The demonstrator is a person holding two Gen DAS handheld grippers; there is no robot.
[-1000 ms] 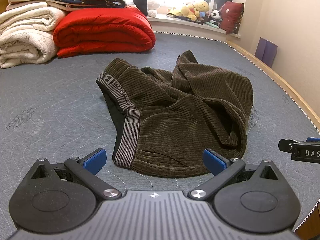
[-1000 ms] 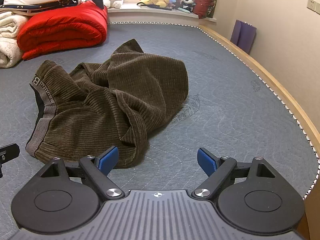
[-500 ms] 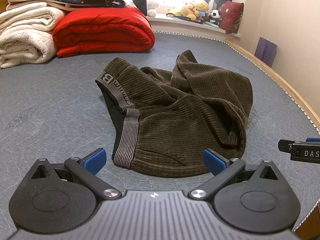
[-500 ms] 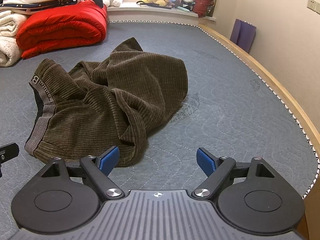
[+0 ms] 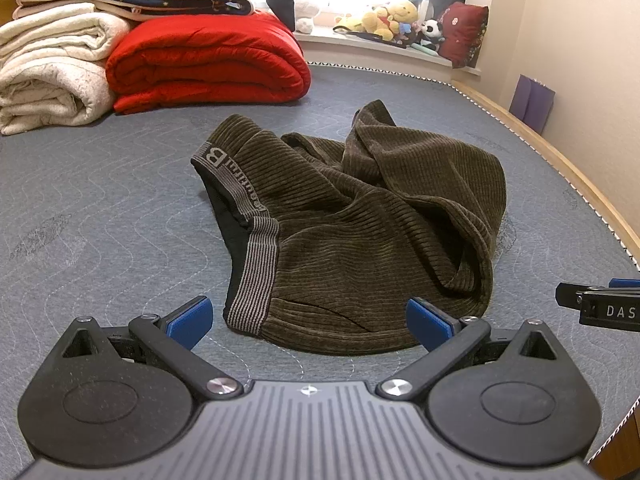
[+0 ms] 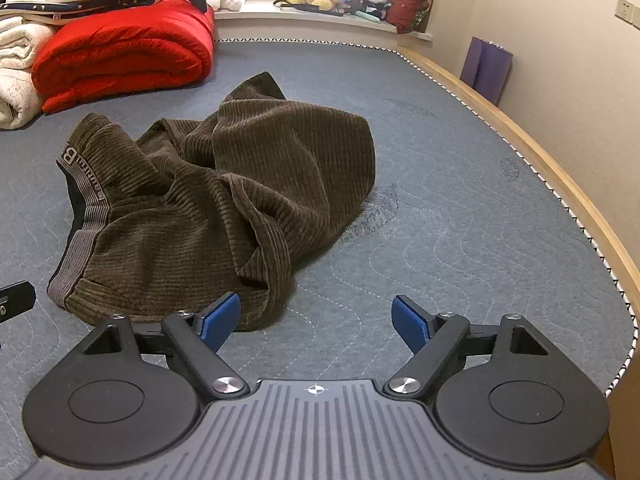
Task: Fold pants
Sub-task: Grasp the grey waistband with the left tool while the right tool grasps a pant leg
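Pants (image 5: 360, 240) = dark olive-brown ribbed corduroy, lying in a crumpled heap mid grey quilted mattress (image 5: 100, 208), unfolded. Grey striped elastic waistband (image 5: 256, 264) w/ pale lettering runs down the heap's left side, gaping so the black lining shows; legs bunched & twisted over each other toward the right/back, one fold poking up at the far edge. Left gripper (image 5: 308, 318) sits low in front of the heap, blue pads (image 5: 188, 318) spread wide, nothing between them; waistband corner & near hem lie just ahead. Right gripper (image 6: 316, 320) also wide apart, empty; its left pad (image 6: 220, 320) just beside the near right hem, can't tell if touching. Behind: red folded duvet (image 5: 208, 60), cream blankets (image 5: 48, 76) stacked, plush toys (image 5: 384, 20) on sill by window.
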